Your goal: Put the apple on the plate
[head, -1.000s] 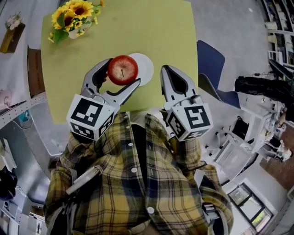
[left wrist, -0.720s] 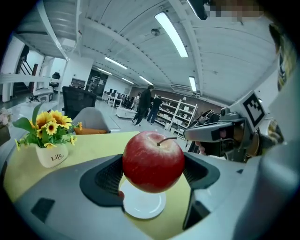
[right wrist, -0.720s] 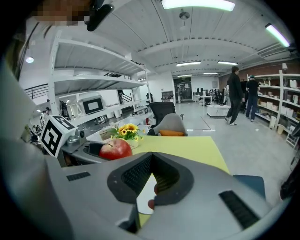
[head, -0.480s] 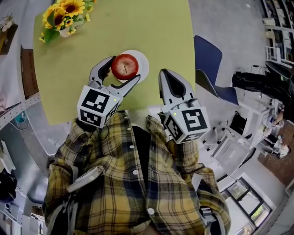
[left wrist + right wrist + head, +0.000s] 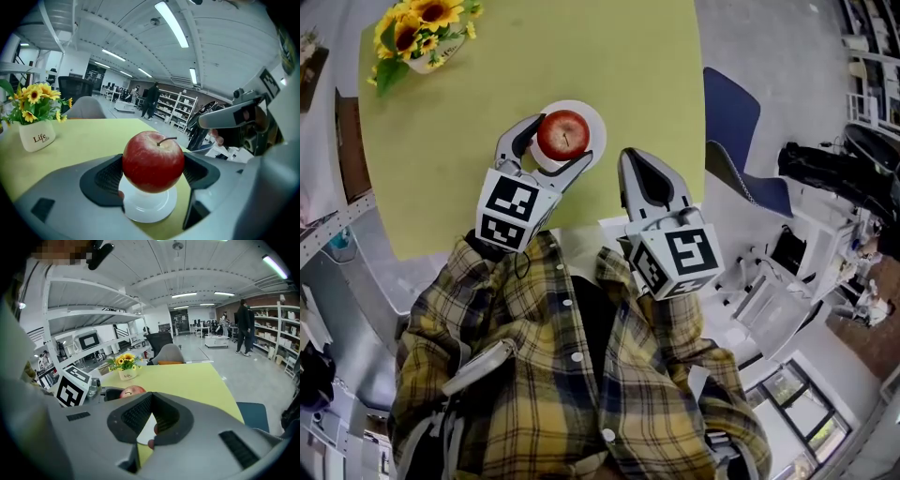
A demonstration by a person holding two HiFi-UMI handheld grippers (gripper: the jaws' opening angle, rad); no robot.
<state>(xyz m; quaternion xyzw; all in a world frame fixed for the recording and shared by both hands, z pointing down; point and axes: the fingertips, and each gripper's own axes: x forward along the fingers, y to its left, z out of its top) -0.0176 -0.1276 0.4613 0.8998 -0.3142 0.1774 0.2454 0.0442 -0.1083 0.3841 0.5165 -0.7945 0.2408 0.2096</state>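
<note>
Our left gripper (image 5: 557,142) is clamped on the apple (image 5: 153,161), one ribbed pad pressing each side of the fruit at about its widest part. The apple sits directly over the small white plate (image 5: 149,210). In the left gripper view its underside looks very close to the plate's centre, though we cannot tell whether it touches yet.

We judge that we are at the placing step: the carry is done and the set-down is what remains. The next move calls for a short, straight lowering until the fruit bears on the plate. After that we spread the jaws evenly so neither pad nudges it sideways, because a round fruit on a shallow plate could roll.

The apple stands upright, its stem pointing up and leaning slightly to the right in the left gripper view. It is nearly round, so its only real axis is stem to base, and that runs close to vertical.

Our right gripper (image 5: 152,397) has its jaws pressed together with nothing between them, and it hangs just beside the plate, over the near edge of the yellow-green counter (image 5: 609,56).
</note>
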